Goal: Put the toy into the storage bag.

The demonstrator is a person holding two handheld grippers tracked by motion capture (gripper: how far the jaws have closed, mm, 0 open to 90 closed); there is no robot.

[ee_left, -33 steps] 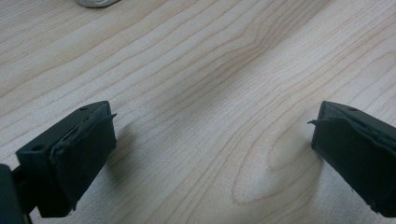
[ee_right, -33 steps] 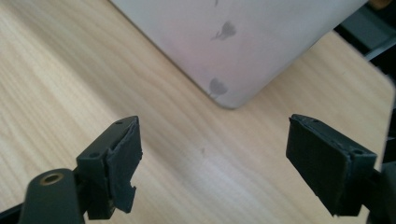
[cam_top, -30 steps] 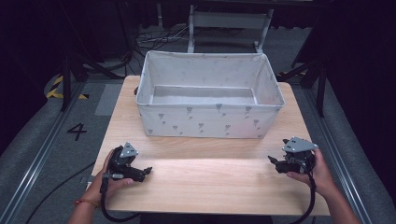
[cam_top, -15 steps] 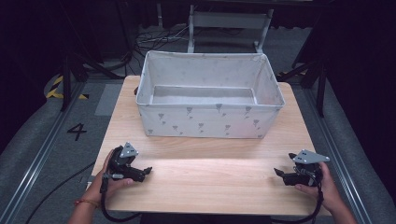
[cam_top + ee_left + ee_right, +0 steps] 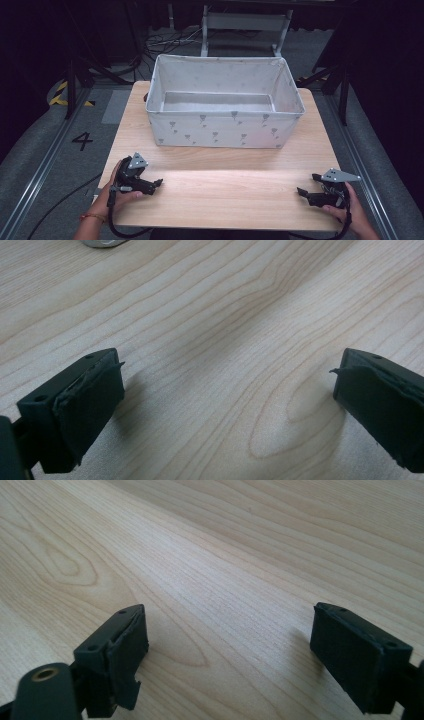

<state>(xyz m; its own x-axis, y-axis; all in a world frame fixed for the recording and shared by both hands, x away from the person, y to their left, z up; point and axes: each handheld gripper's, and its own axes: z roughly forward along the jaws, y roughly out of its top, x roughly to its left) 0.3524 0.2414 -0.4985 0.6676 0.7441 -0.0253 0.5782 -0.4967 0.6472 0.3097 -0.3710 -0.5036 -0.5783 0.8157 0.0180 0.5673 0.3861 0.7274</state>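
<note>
Table: a light wooden table (image 5: 220, 195) with straight grain, seen whole from the high view.
Landmark: a white fabric storage bin (image 5: 225, 102) with a small grey print stands on the far half of the table; its long axis runs left to right and its open top faces up.
Left gripper: the left gripper (image 5: 152, 184) lies on the table near the front left corner, well apart from the bin, held by the left hand (image 5: 117, 192); its jaws point toward the table's middle.
Right gripper: the right gripper (image 5: 309, 186) sits near the front right corner, well apart from the bin, held by the right hand (image 5: 350, 210); its jaws point left, toward the other gripper.
Left gripper view: both black jaws stand spread wide with bare wood grain between them; a grey rounded object (image 5: 102, 242) is cut off at the top edge, too little of it showing to name.
Right gripper view: jaws likewise spread wide over bare wood, nothing between them.
Change: the right gripper is nearer the front edge, farther from the bin, than one second ago; the left gripper has kept its place.
</note>
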